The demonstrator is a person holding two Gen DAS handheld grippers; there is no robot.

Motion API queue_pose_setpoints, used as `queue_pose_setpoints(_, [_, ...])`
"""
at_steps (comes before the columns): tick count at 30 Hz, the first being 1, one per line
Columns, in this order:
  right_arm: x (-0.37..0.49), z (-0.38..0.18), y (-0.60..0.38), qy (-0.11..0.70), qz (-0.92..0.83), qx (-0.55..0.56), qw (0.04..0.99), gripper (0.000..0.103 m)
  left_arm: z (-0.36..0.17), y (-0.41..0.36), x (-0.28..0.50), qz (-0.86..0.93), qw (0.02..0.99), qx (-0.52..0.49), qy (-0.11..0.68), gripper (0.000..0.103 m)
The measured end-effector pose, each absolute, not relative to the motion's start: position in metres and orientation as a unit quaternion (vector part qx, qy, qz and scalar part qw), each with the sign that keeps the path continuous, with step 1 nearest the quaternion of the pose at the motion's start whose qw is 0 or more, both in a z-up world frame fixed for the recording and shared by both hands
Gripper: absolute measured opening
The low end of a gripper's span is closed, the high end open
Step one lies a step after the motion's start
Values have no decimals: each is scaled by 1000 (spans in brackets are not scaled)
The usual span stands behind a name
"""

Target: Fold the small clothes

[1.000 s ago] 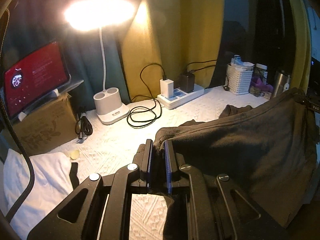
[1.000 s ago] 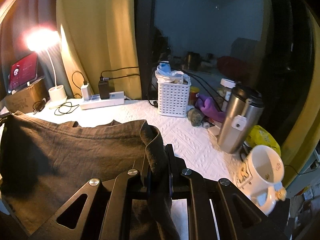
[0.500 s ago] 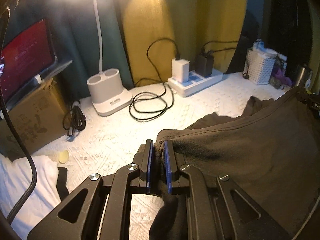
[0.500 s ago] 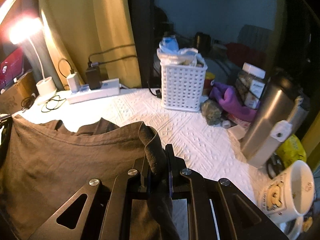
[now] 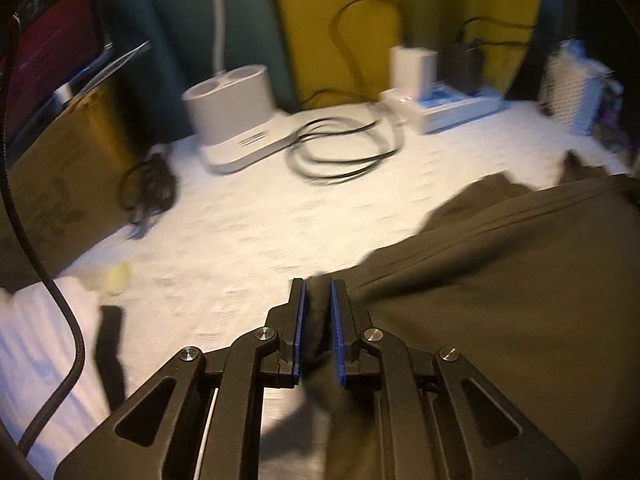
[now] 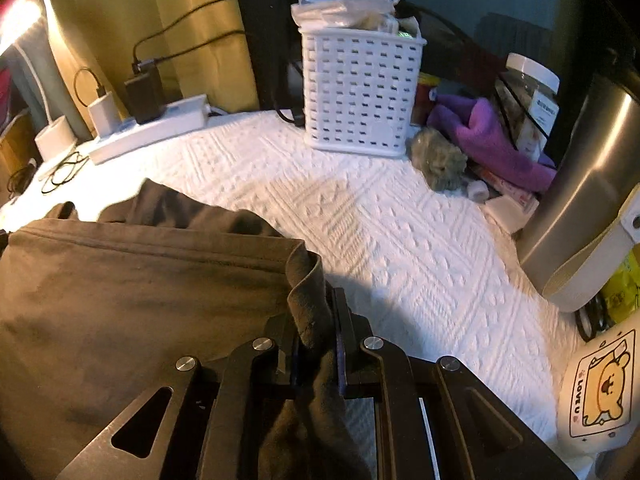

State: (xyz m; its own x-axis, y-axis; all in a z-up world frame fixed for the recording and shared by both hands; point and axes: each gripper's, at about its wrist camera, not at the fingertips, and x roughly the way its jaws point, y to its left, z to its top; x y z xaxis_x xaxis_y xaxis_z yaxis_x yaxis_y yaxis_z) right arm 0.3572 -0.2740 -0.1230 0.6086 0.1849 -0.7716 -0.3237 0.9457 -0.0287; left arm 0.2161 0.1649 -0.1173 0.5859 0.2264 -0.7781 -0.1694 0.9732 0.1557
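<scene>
Left wrist view is smeared with motion blur, but the left gripper [image 5: 318, 312] is plainly pinching a bunched corner of the dark garment [image 5: 500, 280], and over on the right wrist view the right gripper [image 6: 316, 328] is clamped on the opposite corner, cloth spilling down between its fingers. The garment hangs stretched between the two, its far edge trailing onto the white quilted cover [image 6: 380, 220] in the middle of the table. Here's the worry: both holds look like thin bites on a hem, so a hard tug apart could slip a corner free and collapse the fold. A low sweep on the left could also drag cloth into the coiled cable [image 5: 344, 152] or the lamp base [image 5: 236, 120], while on the right the white basket [image 6: 360, 88], the steel flask [image 6: 592, 184] and the mug [image 6: 600, 392] stand near enough to be knocked by a swing. Hard to read: the blur hides how much cloth the left fingers really hold, the garment's lower part drops out of frame under both grippers, and I can't tell what kind of garment it is or whether a fold is already in it.
</scene>
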Motion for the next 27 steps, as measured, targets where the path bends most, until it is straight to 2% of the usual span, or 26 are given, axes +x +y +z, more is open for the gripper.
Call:
queue_pose_setpoints(4, [356,-122,-273,420,135,-96,892,13,-119,185,210,127,886,4,446,11])
queue_pose_setpoints(5, [355,-121,-272,419,123,-108,893,17,-117,188,207,130,886,3,445,11])
queue_pose_setpoints(7, [354,-121,-275,416,97,-122,896,32,-115,191,202,132,887,2,442,11])
queue_pose_setpoints(8, [352,-119,-281,414,84,-121,898,43,-113,193,198,131,887,-2,442,11])
queue_pose_setpoints(9, [351,-119,-285,414,77,-118,899,46,-112,195,195,133,888,-3,441,11])
queue_pose_setpoints(16, [335,-112,-304,411,60,-109,903,46,-102,210,185,153,890,-21,430,12])
queue_pose_setpoints(17, [333,-112,-306,411,59,-108,903,46,-100,209,183,146,891,-23,429,19])
queue_pose_setpoints(18, [330,-112,-306,411,59,-106,904,46,-99,207,180,137,893,-26,428,35])
queue_pose_setpoints(20, [325,-112,-307,411,61,-102,904,46,-97,202,176,121,897,-33,423,48])
queue_pose_setpoints(27, [313,-110,-306,407,64,-95,906,46,-105,185,175,85,893,-52,438,48])
